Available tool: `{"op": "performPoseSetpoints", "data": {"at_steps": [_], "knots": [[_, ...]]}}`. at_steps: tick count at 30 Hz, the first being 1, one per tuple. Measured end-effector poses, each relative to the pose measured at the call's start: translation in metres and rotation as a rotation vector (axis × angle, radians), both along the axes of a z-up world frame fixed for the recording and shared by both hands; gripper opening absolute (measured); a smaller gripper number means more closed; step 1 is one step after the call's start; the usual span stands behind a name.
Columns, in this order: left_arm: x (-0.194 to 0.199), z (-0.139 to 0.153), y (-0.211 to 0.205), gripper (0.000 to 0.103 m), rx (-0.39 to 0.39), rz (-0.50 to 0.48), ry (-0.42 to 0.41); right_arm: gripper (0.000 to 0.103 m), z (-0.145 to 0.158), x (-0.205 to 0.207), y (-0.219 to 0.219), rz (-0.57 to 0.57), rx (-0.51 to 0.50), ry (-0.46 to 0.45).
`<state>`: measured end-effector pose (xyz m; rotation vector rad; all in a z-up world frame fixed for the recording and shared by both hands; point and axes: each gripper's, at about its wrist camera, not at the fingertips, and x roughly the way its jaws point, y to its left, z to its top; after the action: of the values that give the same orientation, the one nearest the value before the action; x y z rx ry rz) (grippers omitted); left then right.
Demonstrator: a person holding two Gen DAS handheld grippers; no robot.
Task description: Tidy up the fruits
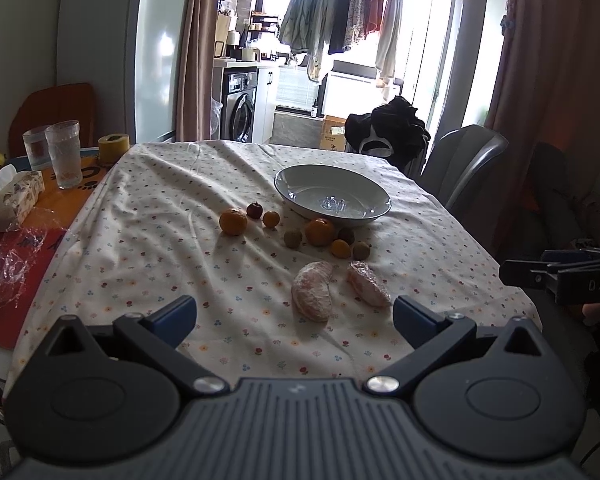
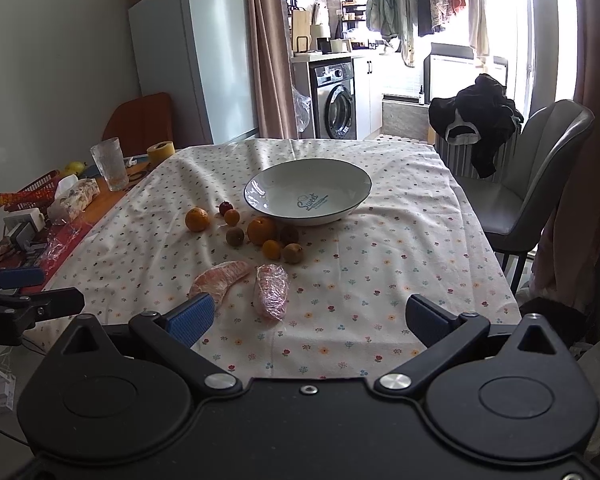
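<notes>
- The fruit lies loose on the flower-dotted white tablecloth (image 2: pixel 380 248), all of it on the near side of the wide white bowl with a thin dark rim (image 2: pixel 308 192); none sits in the bowl.
- Nearest the bowl, just in front of it, is a larger round orange mandarin (image 2: pixel 262 230), with a dark reddish-brown small fruit (image 2: pixel 289 235) touching it on the right.
- Before those lie a small orange kumquat (image 2: pixel 272 249), a brownish-green round fruit (image 2: pixel 292 253) just beside it, and another brownish-green round fruit (image 2: pixel 235 236) left of the mandarin.
- Further left a second group: a second round orange mandarin (image 2: pixel 197 219), a small dark red fruit (image 2: pixel 225 208) and a second small orange kumquat (image 2: pixel 232 217), set close together.
- Nearest the table's front edge lie two peeled pink pomelo segments: a bare curved one (image 2: pixel 220 278) and, just right of it, a segment wrapped in clear film (image 2: pixel 271 290). They lie apart from each other.
- The bowl bears blue lettering reading "Sweet" inside.
- The right gripper (image 2: pixel 306 320) hangs over the near table edge with its blue-padded fingers spread wide, holding nothing.
- The left gripper (image 1: pixel 294 314) stands likewise, fingers wide apart and empty, aimed at the pomelo segments.
- Off the cloth at the left stand a ribbed clear drinking glass (image 2: pixel 108 164), a yellow roll of tape (image 2: pixel 161 152) and a patterned tissue pack (image 2: pixel 76 196).
- A grey padded chair (image 2: pixel 540 184) stands at the right.
</notes>
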<state>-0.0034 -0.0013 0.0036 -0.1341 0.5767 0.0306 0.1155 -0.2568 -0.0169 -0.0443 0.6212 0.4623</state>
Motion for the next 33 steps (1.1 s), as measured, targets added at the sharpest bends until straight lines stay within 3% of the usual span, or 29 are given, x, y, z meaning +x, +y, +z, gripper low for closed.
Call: {"op": "performPoseSetpoints", "data": {"at_steps": [33], "knots": [[0.0000, 0.0023, 0.0010, 0.103, 0.004, 0.004, -0.012, 0.103, 0.0025, -0.0016, 0.0018, 0.003, -0.001, -0.011]]}}
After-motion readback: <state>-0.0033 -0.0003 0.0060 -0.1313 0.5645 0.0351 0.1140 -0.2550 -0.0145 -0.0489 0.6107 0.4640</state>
